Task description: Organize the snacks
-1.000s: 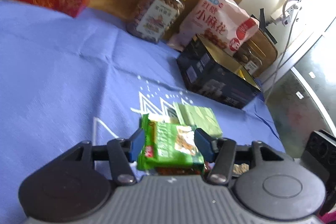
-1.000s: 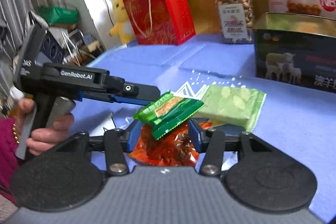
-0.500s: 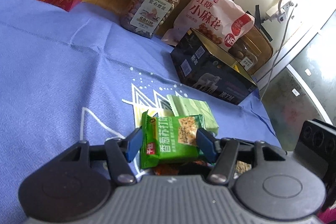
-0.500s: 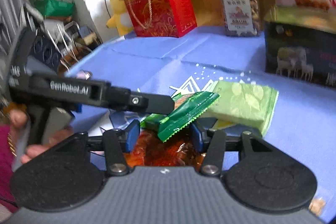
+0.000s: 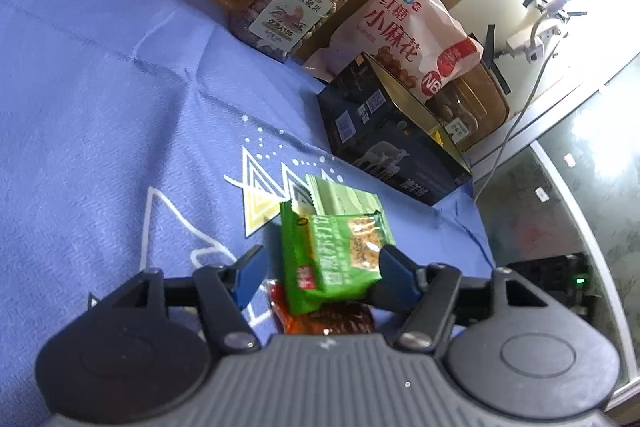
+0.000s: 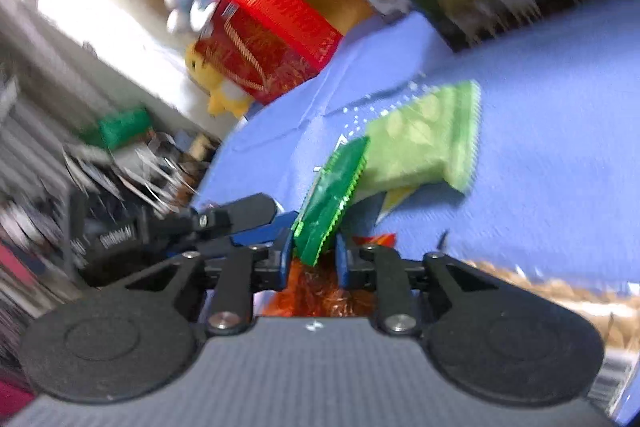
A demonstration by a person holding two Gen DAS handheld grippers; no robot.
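Transferring a green packet (image 5: 334, 255) (image 6: 330, 203) between two tongs, above a red packet (image 5: 320, 319) (image 6: 320, 291) on the blue-clothed counter (image 5: 100, 115) (image 6: 540, 167).

Packet: flat foil pouch, printed with a cracker; judged light, thin, pliable, with slick film and crimped, serrated end seals. Contents probably brittle, so a grip on the seal edge or flat across the faces judged safer than a squeeze at the centre. Seen edge-on in the right wrist view, tilted, lower end pinched.

Right tongs (image 6: 312, 259): jaws just closed, narrow, pads pressed on the packet's lower edge. Picture blurred.

Left tongs (image 5: 320, 267): jaws just widened, about half open; the farther blue pad (image 5: 394, 263) at or against the packet's side, the nearer pad clear of it. Contact there too close to call; no squeeze visible, so read as released.

Beside the packet: a pale green pouch (image 5: 344, 197) (image 6: 424, 143) flat on the counter, partly under it in both views.

Farther back: a dark open tin (image 5: 384, 143), a pink bag (image 5: 404, 31) leaning over it, a jar (image 5: 292, 11) of nuts, a red gift bag (image 6: 268, 35).

Risk, as judged: slick film slipping from a narrow edge pinch if swung fast.
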